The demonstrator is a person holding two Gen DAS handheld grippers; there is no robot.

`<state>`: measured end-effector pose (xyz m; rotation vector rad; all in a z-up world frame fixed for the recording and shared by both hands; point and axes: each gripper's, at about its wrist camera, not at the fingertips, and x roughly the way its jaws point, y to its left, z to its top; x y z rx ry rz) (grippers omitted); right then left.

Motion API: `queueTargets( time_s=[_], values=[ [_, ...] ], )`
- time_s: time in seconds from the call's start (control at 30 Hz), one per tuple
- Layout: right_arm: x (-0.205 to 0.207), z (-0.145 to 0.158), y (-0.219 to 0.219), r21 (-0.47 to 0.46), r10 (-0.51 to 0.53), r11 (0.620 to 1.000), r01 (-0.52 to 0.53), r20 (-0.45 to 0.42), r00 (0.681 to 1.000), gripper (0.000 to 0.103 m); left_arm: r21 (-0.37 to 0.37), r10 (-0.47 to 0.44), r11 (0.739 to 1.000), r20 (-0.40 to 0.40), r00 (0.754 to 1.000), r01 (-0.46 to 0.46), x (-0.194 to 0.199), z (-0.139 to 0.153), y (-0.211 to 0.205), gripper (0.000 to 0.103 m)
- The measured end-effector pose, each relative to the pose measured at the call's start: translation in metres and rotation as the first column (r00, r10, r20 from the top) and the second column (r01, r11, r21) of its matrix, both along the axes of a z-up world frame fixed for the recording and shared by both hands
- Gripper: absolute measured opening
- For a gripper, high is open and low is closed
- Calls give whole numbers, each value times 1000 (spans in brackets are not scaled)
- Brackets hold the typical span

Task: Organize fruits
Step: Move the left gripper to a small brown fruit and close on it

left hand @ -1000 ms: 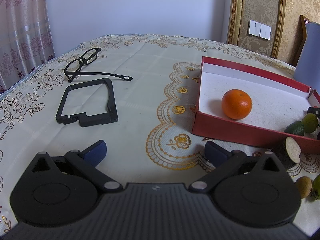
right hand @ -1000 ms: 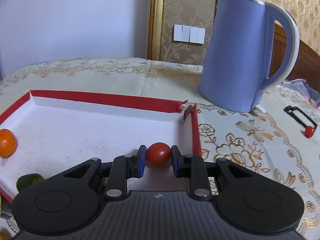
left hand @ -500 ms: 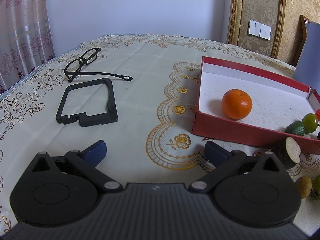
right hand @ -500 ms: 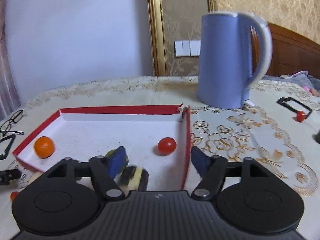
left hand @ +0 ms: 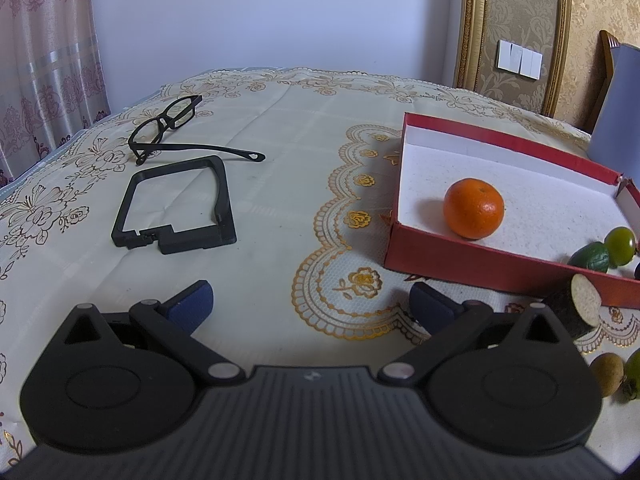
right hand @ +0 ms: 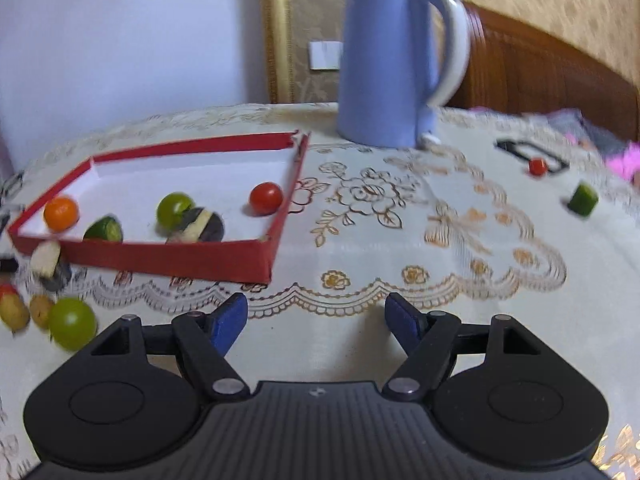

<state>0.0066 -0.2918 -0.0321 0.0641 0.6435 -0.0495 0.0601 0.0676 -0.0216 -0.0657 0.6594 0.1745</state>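
Observation:
A red box with a white floor holds an orange, a green fruit, a dark green piece, a dark and pale slice and a red cherry tomato. Loose fruits lie left of the box front: a green grape, small brown fruits and a cut eggplant piece. My right gripper is open and empty, in front of the box's near right corner. My left gripper is open and empty, left of the box.
A blue kettle stands behind the box. A small red fruit, a black frame and a green piece lie far right. Black glasses and another black frame lie left of the box.
My right gripper let go of the cherry tomato in the box, opened wide and pulled back and up, out of the box. The left gripper has not moved.

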Motion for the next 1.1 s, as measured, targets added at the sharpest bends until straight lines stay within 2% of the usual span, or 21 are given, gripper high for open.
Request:
queueTargets(
  time_s=[0.1,0.23,0.3,0.43,0.53,0.6,0.73,0.83,1.0,1.1],
  values=[
    [2,-2,-5,42,-9,999,9,1,1000,85,-41,-22,999,22,1000,23,-7,2,5,103],
    [-1,-2,-12,95,-5,995,4,16,1000,85,-68,-81,994,89,993,87,-31,15,3,103],
    [-2,-2,-15,119,-5,993,2,23,1000,85,-43,-103,993,113,988,108,-42,22,-3,103],
    [-3,-2,-16,134,-6,991,2,28,1000,85,14,-146,989,86,985,146,-50,23,-18,103],
    [-3,-2,-16,135,-6,991,2,28,1000,86,-15,-158,987,88,983,160,-52,21,-19,103],
    [-3,-2,-16,136,-6,991,2,28,1000,86,-44,-209,975,120,970,216,-60,23,-18,103],
    [-4,-2,-17,137,-6,991,2,29,1000,86,52,-322,947,168,932,318,-82,29,-34,103],
    [-3,-2,-16,137,-6,991,2,29,1000,86,110,-351,936,171,921,336,-94,26,-49,103],
    [-3,-2,-16,137,-6,991,2,29,1000,86,177,-411,907,183,893,381,-112,20,-72,103],
    [-3,-2,-16,137,-6,991,2,29,1000,86,176,-454,887,165,876,427,-113,17,-82,101]
  ],
)
